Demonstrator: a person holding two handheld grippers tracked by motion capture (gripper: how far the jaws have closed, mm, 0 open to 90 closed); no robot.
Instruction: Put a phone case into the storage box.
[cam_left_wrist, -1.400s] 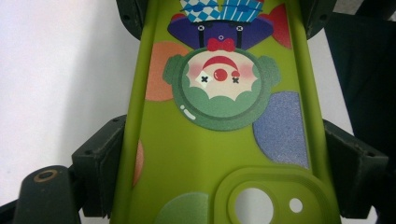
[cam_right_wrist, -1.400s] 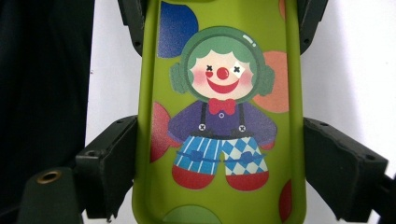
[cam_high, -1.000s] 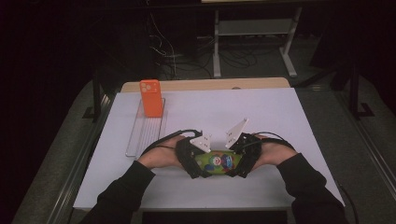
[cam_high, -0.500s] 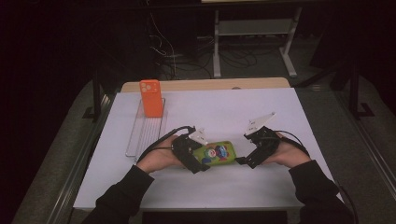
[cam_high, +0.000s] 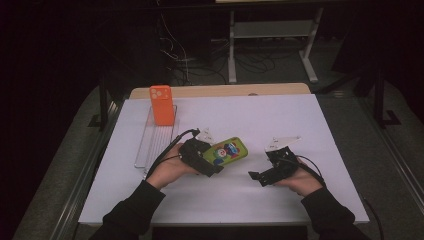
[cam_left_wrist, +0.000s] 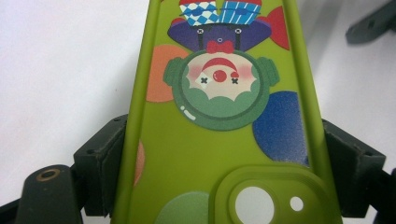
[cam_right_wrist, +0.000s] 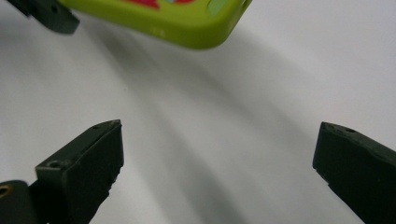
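green phone case (cam_left_wrist: 219, 140) cropped top and bottom (camera hole half visible), fingers' bases cut off

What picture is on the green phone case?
A clown face with a red nose on the lime-green phone case, among coloured circles; clearest in the left gripper view.

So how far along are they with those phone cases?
One orange case already stands upright at the far end of the clear rack. In hand: the left gripper is clamped on the green clown case, while the right gripper is open, holding nothing. Left, probably: setting the green case into the rack too.
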